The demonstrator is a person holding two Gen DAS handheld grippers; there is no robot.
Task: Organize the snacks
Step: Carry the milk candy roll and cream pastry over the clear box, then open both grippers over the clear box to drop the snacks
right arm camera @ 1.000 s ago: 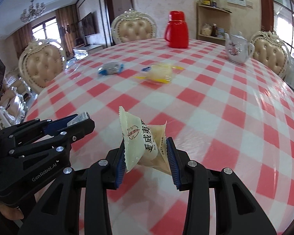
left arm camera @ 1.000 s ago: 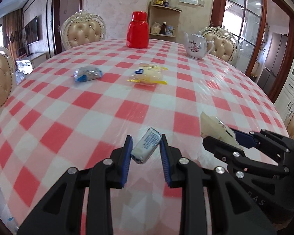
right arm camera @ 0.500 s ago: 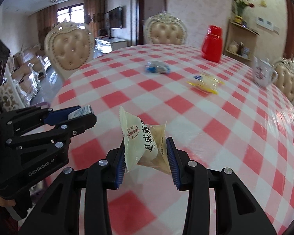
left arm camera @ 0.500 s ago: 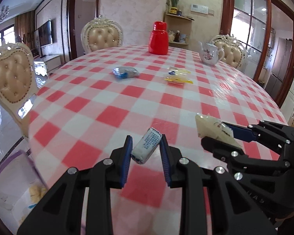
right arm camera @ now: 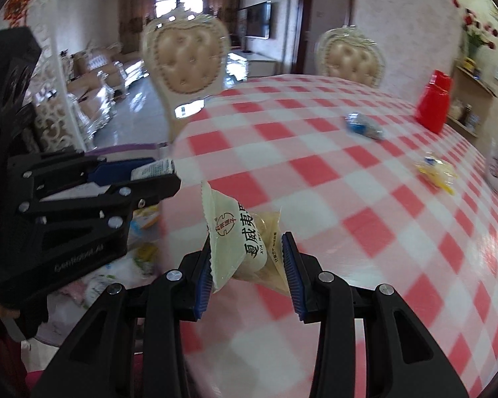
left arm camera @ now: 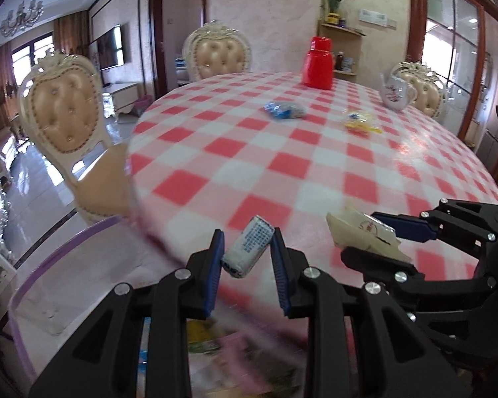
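My left gripper (left arm camera: 247, 252) is shut on a small white snack roll (left arm camera: 249, 250) with blue print, held over the near left edge of the checked table (left arm camera: 315, 165). My right gripper (right arm camera: 247, 255) is shut on a pale yellow snack packet (right arm camera: 239, 235) with red and black print. Each gripper shows in the other's view: the right gripper (left arm camera: 378, 237) at the right, the left gripper (right arm camera: 156, 174) at the left. Below the left gripper a clear bin with a purple rim (left arm camera: 43, 265) holds several packets. A blue snack packet (left arm camera: 284, 110) and a yellow one (left arm camera: 360, 122) lie far across the table.
A red jug (left arm camera: 318, 63) and a white teapot (left arm camera: 395, 94) stand at the far side of the table. Cream padded chairs (left arm camera: 66, 122) ring the table, one close to the bin at the left. Shiny floor lies beyond.
Both grippers have swung left across the table with their snacks still held. They have gone from above the tabletop to its left edge, and the purple-rimmed bin has come into view below.
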